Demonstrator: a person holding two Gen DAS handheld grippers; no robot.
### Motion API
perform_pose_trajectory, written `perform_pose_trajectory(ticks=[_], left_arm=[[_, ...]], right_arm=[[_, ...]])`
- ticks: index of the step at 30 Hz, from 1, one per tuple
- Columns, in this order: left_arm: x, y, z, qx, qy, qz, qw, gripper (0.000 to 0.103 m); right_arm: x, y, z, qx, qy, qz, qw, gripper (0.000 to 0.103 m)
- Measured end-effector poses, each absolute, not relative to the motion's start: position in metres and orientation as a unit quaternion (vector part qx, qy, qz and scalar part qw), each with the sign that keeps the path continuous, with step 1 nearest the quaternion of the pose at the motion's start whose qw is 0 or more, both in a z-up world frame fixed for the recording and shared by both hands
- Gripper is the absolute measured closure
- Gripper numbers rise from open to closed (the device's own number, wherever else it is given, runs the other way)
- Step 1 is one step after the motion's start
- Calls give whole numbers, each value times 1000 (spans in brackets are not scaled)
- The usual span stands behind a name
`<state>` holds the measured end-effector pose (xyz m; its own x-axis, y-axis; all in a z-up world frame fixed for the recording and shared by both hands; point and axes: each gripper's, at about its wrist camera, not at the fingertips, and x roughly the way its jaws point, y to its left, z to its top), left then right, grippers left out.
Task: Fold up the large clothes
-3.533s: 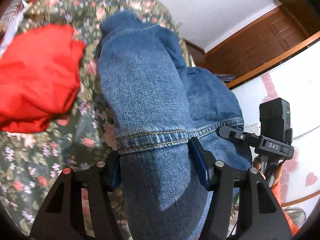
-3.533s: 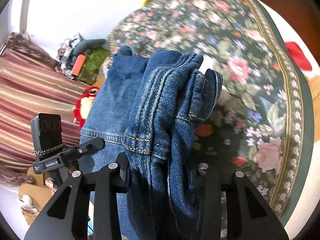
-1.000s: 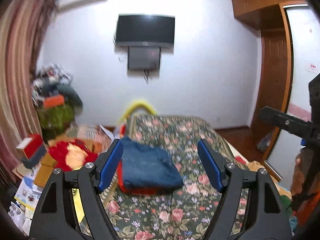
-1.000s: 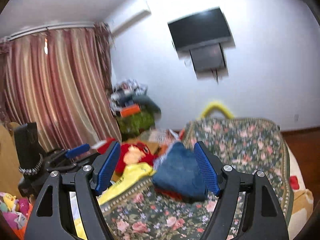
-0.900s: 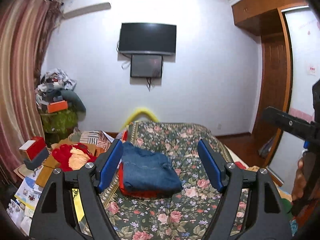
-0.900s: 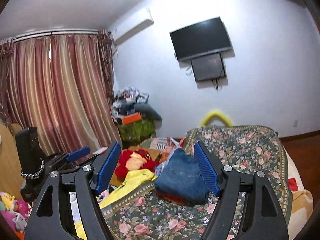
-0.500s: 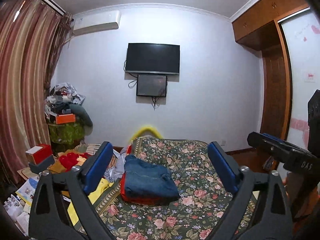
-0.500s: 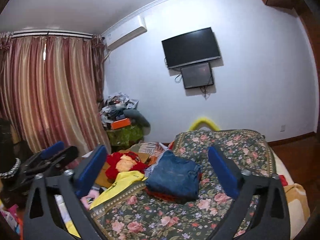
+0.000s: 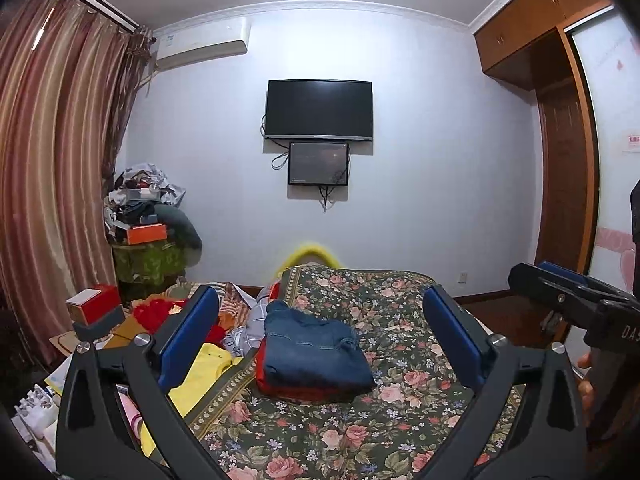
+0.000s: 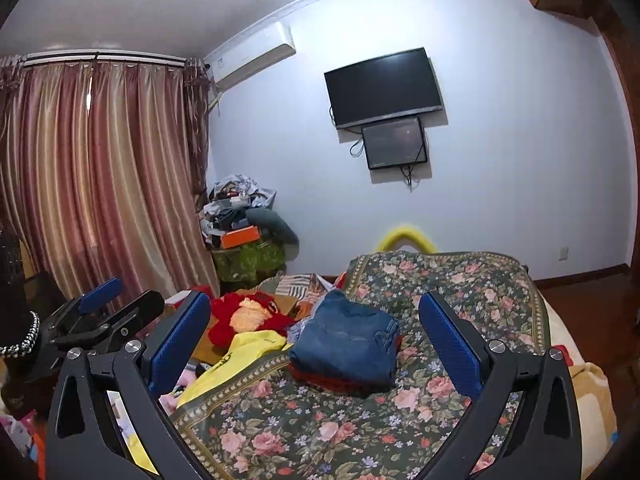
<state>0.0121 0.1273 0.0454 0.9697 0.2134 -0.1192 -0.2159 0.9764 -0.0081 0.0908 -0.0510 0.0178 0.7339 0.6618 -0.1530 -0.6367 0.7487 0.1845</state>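
We note the folded jeans (image 9: 316, 356) lying on a red garment (image 9: 280, 386) at the far left of the floral bed (image 9: 400, 420). Left gripper (image 9: 320, 344) and right gripper (image 10: 316, 344) have just spread wide, released and empty, well back from the stack.

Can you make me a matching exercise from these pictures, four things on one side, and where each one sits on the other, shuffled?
Things:
1. folded jeans
2. red garment
3. television
4. yellow garment

Places:
A. on the far wall
B. hanging off the side of the floral bedspread
C. on top of the pile on the bed
D. under the denim

Pairs: 1-C, 2-D, 3-A, 4-B
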Motion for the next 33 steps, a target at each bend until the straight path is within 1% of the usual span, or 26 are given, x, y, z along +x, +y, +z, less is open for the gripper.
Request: perform_pose_trajectory(ticks=[33], left_arm=[[20, 131, 37, -32, 83, 102, 991, 0]], right_arm=[[84, -46, 17, 33, 117, 336, 934, 0]])
